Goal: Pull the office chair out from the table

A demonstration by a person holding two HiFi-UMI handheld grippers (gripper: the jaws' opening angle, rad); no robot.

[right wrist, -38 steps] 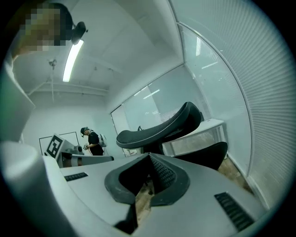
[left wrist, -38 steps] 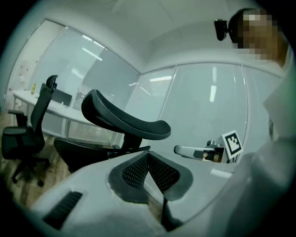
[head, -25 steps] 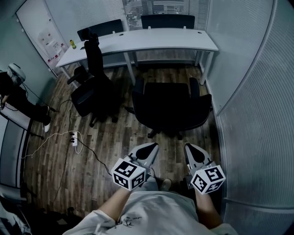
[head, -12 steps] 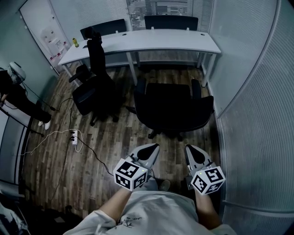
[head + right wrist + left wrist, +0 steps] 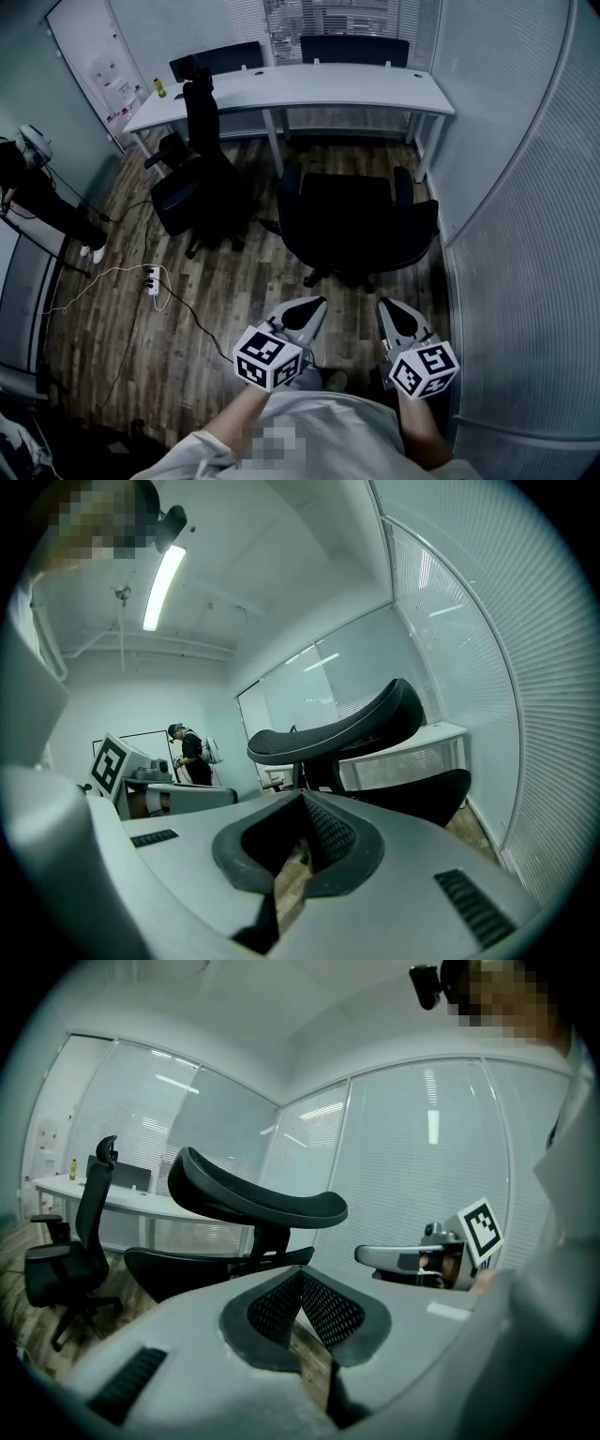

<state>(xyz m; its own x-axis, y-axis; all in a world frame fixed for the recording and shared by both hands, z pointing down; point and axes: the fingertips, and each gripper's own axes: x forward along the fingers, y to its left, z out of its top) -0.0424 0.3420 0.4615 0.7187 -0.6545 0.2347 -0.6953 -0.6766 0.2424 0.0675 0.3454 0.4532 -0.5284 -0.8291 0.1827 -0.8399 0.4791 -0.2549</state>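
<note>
A black office chair (image 5: 361, 225) stands on the wooden floor, out from the white table (image 5: 375, 89), its back toward me. Both grippers hover side by side just short of it, apart from the chair. My left gripper (image 5: 317, 303) is shut and empty, and so is my right gripper (image 5: 383, 302). In the left gripper view the chair's curved headrest (image 5: 258, 1200) rises beyond the closed jaws of the left gripper (image 5: 300, 1275), and the right gripper (image 5: 380, 1255) shows at the right. In the right gripper view the chair (image 5: 347, 726) lies ahead of the closed jaws.
A second black chair (image 5: 199, 178) stands to the left, also away from the table. Two more chairs (image 5: 354, 47) sit behind the table. A power strip with cables (image 5: 152, 281) lies on the floor. A person (image 5: 37, 197) stands at far left. A glass wall (image 5: 525, 234) runs along the right.
The head view has drifted slightly, so the table and chairs sit a little lower and further right in the picture. The grippers and the chair keep their places relative to each other.
</note>
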